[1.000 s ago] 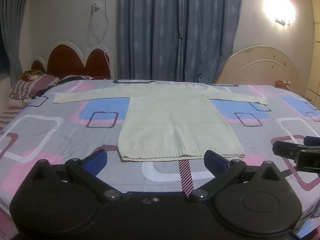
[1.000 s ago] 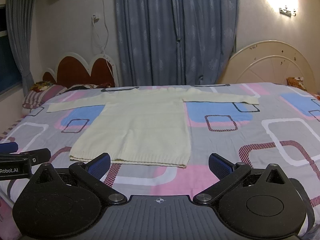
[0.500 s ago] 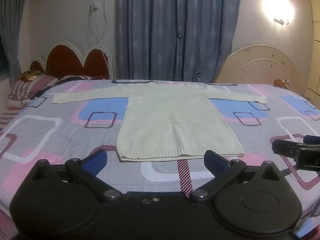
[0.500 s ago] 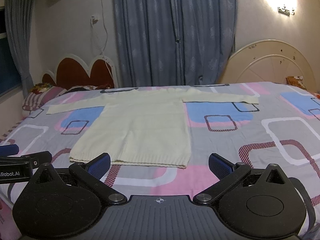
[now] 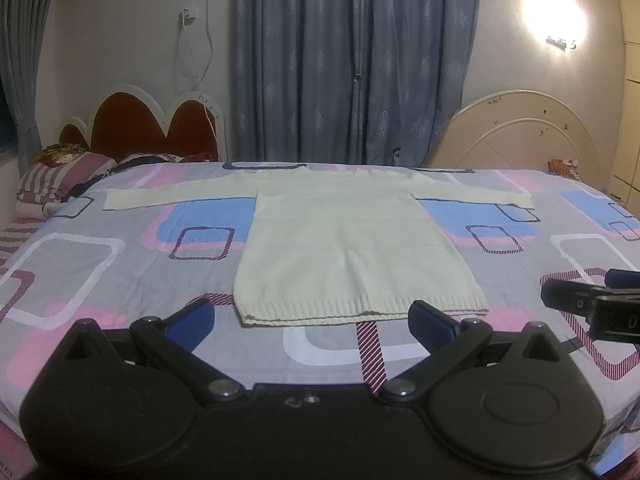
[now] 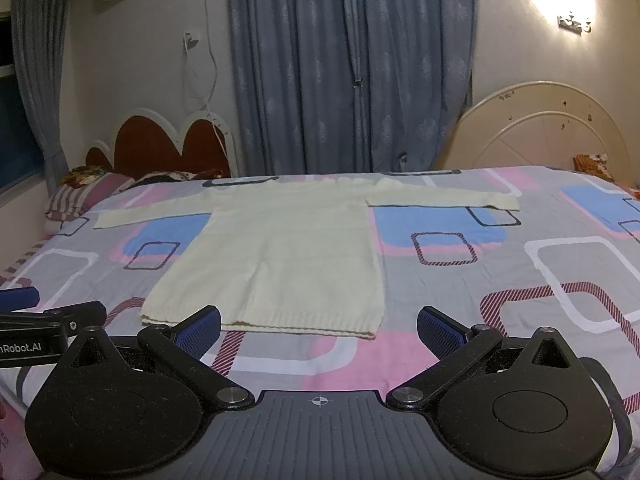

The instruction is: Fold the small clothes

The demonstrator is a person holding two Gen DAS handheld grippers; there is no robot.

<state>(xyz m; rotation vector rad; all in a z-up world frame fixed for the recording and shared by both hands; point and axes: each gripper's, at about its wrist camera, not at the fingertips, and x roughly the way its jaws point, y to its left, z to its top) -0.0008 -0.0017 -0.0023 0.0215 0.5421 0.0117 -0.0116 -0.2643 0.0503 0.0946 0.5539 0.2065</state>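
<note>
Sweater: the cream knit sweater (image 5: 352,248) lies flat on the bed, front or back up you cannot tell, with its ribbed hem toward your grippers and its neckline toward the bed's far edge by the curtains.
Sleeves: both are spread straight out sideways, one reaching toward the headboard end of the bed, the other toward the cream footboard end.
Sweater's place: about the middle of the bed's width in your left wrist view; in your right wrist view the same sweater (image 6: 276,256) sits left of centre.
Left gripper: your left gripper (image 5: 312,316) has its blue-padded fingers wide apart, holding nothing, above the near edge of the bed just short of the hem.
Right gripper: your right gripper (image 6: 319,326) is likewise spread wide and empty, near the hem's right corner, not touching the cloth.
Grippers together: each shows at the side of the other's view, side by side along the near edge of the bed.
Bed: the bedsheet (image 5: 100,264) is grey with pink, blue and white rounded rectangles, and lies smooth around the sweater.
Headboard end: striped pillows (image 5: 60,180) are piled before a dark red scalloped headboard (image 5: 140,128).
Background: blue-grey curtains (image 5: 352,60) hang closed behind the bed; a wall lamp (image 5: 556,16) is lit at the upper right.
</note>
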